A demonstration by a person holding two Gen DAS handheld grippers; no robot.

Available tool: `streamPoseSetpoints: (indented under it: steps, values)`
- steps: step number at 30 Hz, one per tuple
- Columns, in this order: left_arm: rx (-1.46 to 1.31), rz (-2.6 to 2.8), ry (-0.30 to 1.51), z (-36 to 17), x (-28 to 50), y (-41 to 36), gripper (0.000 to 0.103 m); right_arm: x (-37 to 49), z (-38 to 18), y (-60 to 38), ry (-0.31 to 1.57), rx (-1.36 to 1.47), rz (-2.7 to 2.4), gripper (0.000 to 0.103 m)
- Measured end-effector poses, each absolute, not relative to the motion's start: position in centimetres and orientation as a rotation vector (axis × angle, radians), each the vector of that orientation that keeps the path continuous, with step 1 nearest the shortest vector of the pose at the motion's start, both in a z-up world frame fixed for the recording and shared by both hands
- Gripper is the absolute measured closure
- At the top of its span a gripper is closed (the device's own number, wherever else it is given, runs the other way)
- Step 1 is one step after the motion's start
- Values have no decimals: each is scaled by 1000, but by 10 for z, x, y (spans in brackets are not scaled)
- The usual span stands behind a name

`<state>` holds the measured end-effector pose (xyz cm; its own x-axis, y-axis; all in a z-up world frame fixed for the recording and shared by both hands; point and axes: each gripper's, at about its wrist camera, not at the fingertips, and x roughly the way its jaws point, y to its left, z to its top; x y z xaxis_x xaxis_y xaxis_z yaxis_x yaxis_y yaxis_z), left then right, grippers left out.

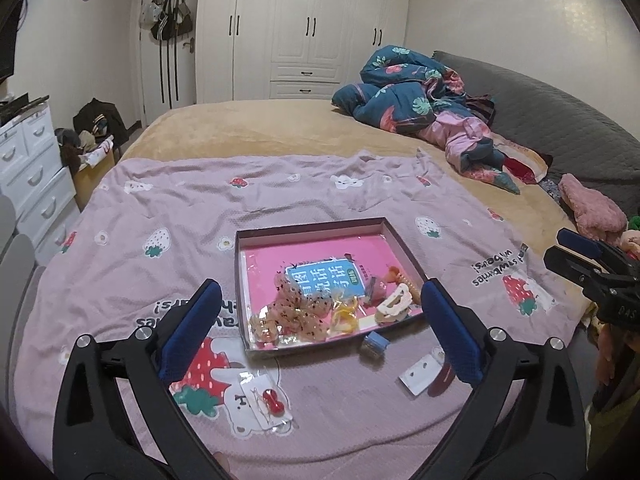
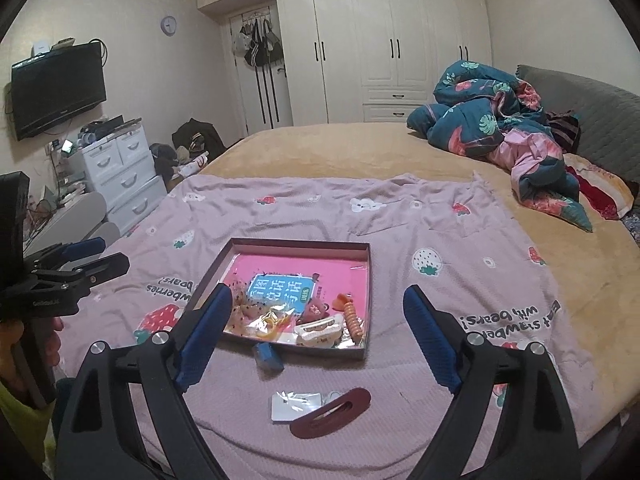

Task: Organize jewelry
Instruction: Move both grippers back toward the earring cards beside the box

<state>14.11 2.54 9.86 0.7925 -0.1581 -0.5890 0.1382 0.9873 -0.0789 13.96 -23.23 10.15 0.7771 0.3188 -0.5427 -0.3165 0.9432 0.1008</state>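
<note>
The shallow box (image 1: 316,227) lies on a pink strawberry-print blanket (image 1: 280,200) spread over the bed (image 1: 260,124). Its floor is bright pink with a blue printed card (image 1: 326,277) in the middle. Hair accessories are gathered along the near side of the box:
- a speckled translucent scrunchie (image 1: 296,308) at the left;
- a yellow piece (image 1: 346,314) beside it;
- a cream claw clip (image 1: 394,304) toward the right;
- an orange spiral clip (image 2: 354,318) against the right wall.

Outside the box, on the blanket:
- a small blue block (image 1: 376,344) touching the near wall;
- a white card (image 2: 294,404) in clear wrap, near the front edge of the bed;
- a dark red oval clip (image 2: 330,412) overlapping that card's right end;
- a clear packet with a red bow-shaped piece (image 1: 272,400), left of the others, on a printed bear.

The left tongs (image 1: 320,330) stand wide open above the blanket, fingers apart on either side of the box's near edge, holding nothing. The right tongs (image 2: 320,334) are likewise spread wide and empty, with the box's near wall and the blue block seen between the fingers. Neither set touches any item.

A rumpled floral quilt (image 1: 404,88) lies at the far right of the bed. White wardrobes (image 1: 304,28) stand behind it; a white drawer unit (image 2: 120,168) and a wall-mounted television (image 2: 58,90) are at the left.
</note>
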Motion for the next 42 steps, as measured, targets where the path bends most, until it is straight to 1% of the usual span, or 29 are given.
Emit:
streamPoseSetpoints:
  steps: [19,22,24,25,34,42]
  values:
    - [-7,-141,677,68,108,18,9,104,77,-230,618,-31,349,16]
    - [-10,-151,700,56,105,17,9,101,70,-229,628,-33,345,16]
    - [-16,-147,721,47,106,18,9,98,65,-228,635,-34,340,9]
    - [-21,-145,727,44,106,19,10,95,62,-227,633,-39,341,8]
    - [-22,-89,799,5,109,20,9,77,34,-224,653,-40,364,8]
    - [-6,-66,869,-29,109,11,9,74,-1,-228,678,-130,279,8]
